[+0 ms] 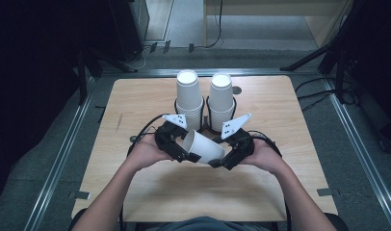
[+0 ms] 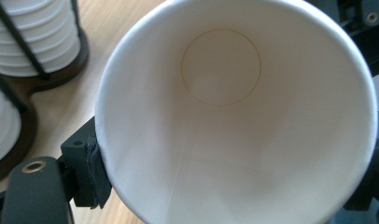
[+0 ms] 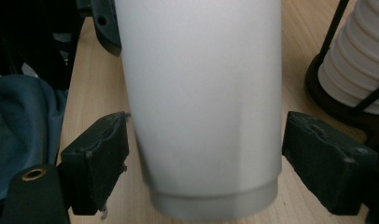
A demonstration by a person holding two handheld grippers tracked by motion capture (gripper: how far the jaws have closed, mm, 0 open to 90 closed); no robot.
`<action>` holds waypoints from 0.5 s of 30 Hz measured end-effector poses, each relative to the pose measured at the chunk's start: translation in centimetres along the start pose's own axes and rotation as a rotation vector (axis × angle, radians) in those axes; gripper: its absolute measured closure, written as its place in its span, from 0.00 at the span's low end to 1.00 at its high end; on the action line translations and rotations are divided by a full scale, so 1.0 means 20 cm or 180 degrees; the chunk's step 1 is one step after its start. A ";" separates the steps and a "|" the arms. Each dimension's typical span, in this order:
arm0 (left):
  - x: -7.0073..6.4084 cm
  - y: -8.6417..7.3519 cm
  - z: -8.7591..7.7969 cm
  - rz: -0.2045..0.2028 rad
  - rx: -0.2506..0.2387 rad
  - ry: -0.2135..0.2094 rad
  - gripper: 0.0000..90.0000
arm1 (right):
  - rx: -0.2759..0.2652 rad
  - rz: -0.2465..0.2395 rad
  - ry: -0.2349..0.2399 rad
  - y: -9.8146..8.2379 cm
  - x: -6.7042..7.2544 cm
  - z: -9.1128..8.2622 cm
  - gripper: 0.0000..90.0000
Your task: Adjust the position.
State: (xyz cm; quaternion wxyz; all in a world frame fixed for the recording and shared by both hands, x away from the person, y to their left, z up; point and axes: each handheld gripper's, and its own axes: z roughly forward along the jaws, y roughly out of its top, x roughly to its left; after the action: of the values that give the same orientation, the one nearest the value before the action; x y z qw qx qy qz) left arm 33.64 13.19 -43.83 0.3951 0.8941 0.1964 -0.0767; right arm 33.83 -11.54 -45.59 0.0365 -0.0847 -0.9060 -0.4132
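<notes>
Cup (image 1: 203,147) handling is the job in hand: a white paper cup lies on its side just above the table, near the middle and closer to the near edge, between the two grippers. The left gripper (image 1: 184,155) grasps it at the open mouth, pads pressed on the rim from outside. The right gripper (image 1: 221,161) sits around the base end with its jaws released; in the right gripper view a small gap shows between each pad and the cup wall. To do this well, I judge the left hand should keep a light squeeze so the thin rim does not buckle, and the right should stay clear of the wall as it draws back.

Farther back, toward the far edge, two stacks of cups (image 1: 204,98) stand upside down in a dark wire holder (image 1: 206,126). The table (image 1: 290,159) is pale wood with rounded corners. Beyond it lie a grey floor (image 1: 367,159), metal rails (image 1: 63,159) and cables (image 1: 311,94).
</notes>
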 end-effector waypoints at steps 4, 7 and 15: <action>0.00 0.00 -0.02 0.0040 0.0050 0.0076 0.14 | -0.0004 -0.0005 -0.0014 -0.01 0.00 -0.02 0.17; 0.00 0.00 -0.03 0.0073 0.0088 0.0127 0.14 | 0.0005 0.0012 -0.0015 -0.01 0.00 -0.02 0.17; 0.00 -0.01 -0.04 0.0149 0.0207 0.0139 0.14 | 0.0049 0.0024 -0.0024 -0.02 0.00 -0.02 0.17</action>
State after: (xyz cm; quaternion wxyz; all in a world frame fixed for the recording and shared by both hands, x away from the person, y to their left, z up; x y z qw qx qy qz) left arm 33.53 13.84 -43.35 0.3631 0.9123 0.1814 -0.0543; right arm 33.80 -12.14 -45.71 0.0353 -0.0894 -0.9089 -0.4057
